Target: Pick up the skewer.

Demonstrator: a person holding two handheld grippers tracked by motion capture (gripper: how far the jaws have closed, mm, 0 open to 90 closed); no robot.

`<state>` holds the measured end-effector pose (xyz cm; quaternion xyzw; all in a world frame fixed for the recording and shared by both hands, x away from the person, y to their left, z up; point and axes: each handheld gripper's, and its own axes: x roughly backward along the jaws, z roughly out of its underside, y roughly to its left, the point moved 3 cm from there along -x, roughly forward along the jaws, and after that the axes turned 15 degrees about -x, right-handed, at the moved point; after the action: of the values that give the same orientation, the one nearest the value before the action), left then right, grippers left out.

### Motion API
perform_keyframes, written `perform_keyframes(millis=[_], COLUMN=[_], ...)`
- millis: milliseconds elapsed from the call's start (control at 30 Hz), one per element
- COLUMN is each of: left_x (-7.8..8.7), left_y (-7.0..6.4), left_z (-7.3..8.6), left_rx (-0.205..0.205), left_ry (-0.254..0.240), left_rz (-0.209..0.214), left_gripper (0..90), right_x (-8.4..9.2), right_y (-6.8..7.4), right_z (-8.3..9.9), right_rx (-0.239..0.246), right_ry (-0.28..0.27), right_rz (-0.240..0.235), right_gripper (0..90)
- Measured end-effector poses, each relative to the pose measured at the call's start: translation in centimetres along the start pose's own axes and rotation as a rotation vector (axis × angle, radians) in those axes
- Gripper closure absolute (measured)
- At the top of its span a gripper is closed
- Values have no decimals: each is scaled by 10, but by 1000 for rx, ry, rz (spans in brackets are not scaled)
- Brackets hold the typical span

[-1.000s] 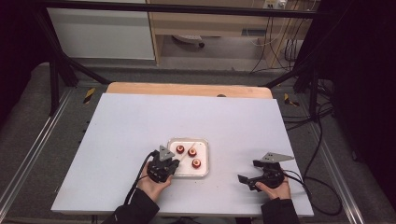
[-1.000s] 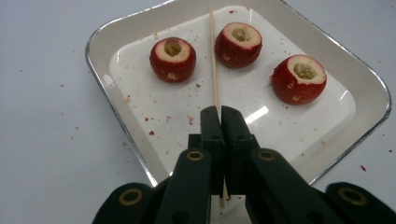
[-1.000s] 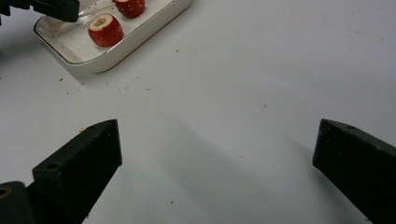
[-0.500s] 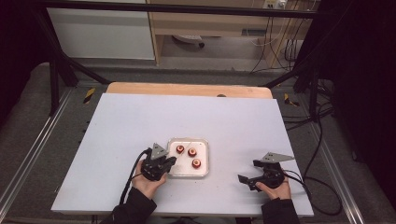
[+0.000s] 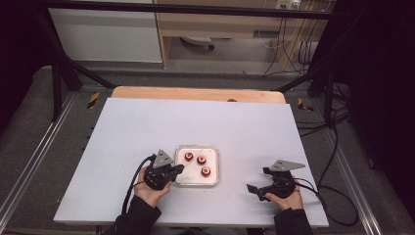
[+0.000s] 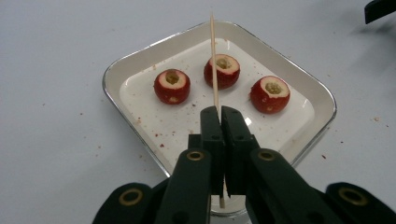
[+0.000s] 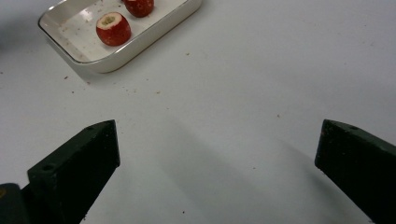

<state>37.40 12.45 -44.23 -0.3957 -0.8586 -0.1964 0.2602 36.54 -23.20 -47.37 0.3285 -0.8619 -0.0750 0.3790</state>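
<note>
Dark sleeves; black tools [image 5: 177,169], brass-ringed holes, grey 3-cornered plates, black cables.

Thin wooden skewer [image 6: 214,65], near-upright over three cored red fruits [image 6: 270,94]

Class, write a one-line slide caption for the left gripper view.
Left tool shut on a skewer, aimed over a white tray holding three cored red fruits.

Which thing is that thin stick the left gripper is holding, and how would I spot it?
Start at the white table, then find the small white tray near its front edge, with three red cored fruits. The wooden stick is pinched in the left gripper and reaches over the tray; it is the one long, pale, straight thing among round red ones.
</note>
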Motion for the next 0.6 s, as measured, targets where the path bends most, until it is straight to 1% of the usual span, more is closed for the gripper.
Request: perform_keyframes(millis=[33, 67, 200, 233, 333, 367, 400, 433, 467, 533, 600], left_x=[0, 0, 1, 2, 2, 2, 2, 2, 2, 2, 2], left_y=[0, -1, -2, -2, -2, -3, -3, -3, -3, -4, -5], left_z=[0, 0, -2, -3, -3, -4, -4, -5, -5, -6, -7], left_rx=[-6, -12, -29, -36, -44, -47, -47, -58, -58, -70, -85], left_ry=[1, 2, 1, 2, 5, 8, 8, 8, 8, 17, 25], left_rz=[4, 8, 29, 42, 51, 65, 65, 75, 75, 90, 92], left_gripper=[883, 883, 883, 883, 883, 883, 883, 883, 883, 883, 883], right_x=[-1, -2, -5, -6, -8, -8, -8, -9, -9, -10, -11], right_y=[0, 2, 6, 8, 12, 14, 15, 16, 18, 21, 24], right_z=[0, 0, -1, -2, -3, -3, -4, -4, -5, -6, -8], right_rx=[15, 15, 44, 52, 73, 76, 87, 98, 107, 121, 144], right_ry=[5, 7, 12, 11, 16, 21, 24, 25, 25, 26, 30], right_rz=[8, 15, 39, 41, 46, 48, 52, 58, 63, 58, 68], right_gripper=[5, 4, 5, 5, 8, 9, 9, 9, 10, 16, 17])
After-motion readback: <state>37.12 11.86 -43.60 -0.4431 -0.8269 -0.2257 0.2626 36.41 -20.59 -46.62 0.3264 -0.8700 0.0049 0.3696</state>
